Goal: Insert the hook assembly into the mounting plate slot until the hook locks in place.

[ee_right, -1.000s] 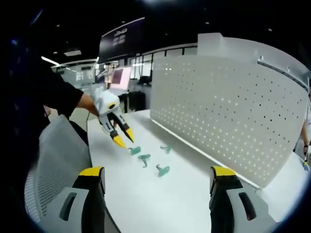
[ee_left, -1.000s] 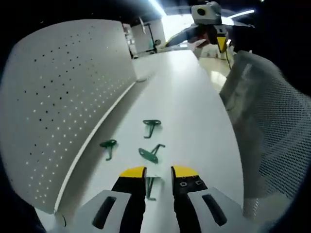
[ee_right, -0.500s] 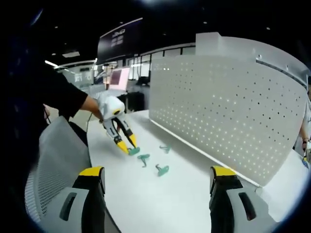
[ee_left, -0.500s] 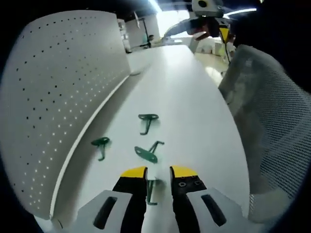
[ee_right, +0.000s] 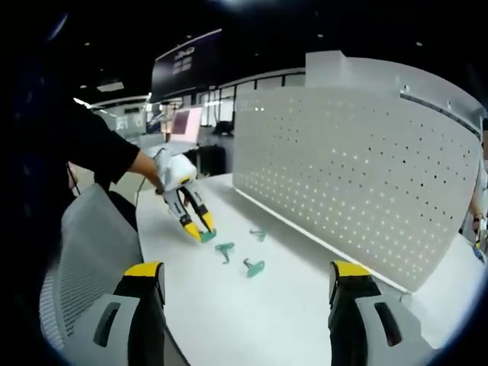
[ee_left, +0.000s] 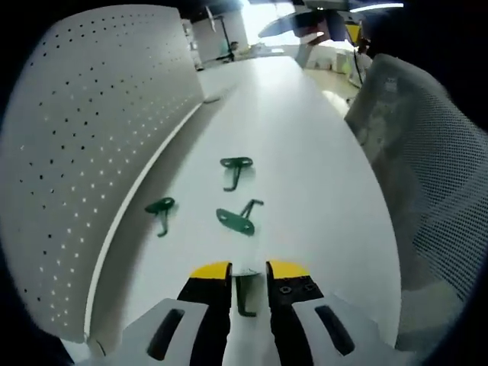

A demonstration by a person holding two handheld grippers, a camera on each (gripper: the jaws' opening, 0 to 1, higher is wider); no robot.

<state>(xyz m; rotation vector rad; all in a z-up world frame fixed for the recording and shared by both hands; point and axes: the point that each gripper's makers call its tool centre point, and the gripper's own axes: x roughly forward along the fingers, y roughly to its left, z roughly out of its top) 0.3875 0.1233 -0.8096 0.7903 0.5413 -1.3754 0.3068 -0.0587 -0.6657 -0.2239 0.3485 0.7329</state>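
Yellow fingertips [ee_left: 210, 271] of the left gripper [ee_left: 239, 273] sit close together with a green hook [ee_left: 244, 293] between them. The jaws look narrow, right against the hook's sides, but I cannot tell for sure if they are squeezing it tight yet. In the right gripper view, the left gripper points down at the white table [ee_right: 229, 313] with its tips on that same hook [ee_right: 208, 235].

Three more green hooks lie on the table just ahead. One hook with a flat plate [ee_left: 236, 219] is nearest. Another hook [ee_left: 235, 170] lies past it, and a third hook [ee_left: 161, 212] lies close to the white board with holes [ee_left: 84, 145].

That board is where the hook must go. It stands along the far edge of the table, and it shows big in the right gripper view [ee_right: 358, 175]. No hook hangs on it yet.

The right gripper [ee_right: 248, 278] is held up away from the table. Its jaws are spread wide with nothing in them.

So the job has just begun. The hook must be picked up, carried to the board, and pushed into a slot until it locks.

A mesh chair back [ee_left: 427, 168] stands beside the table.
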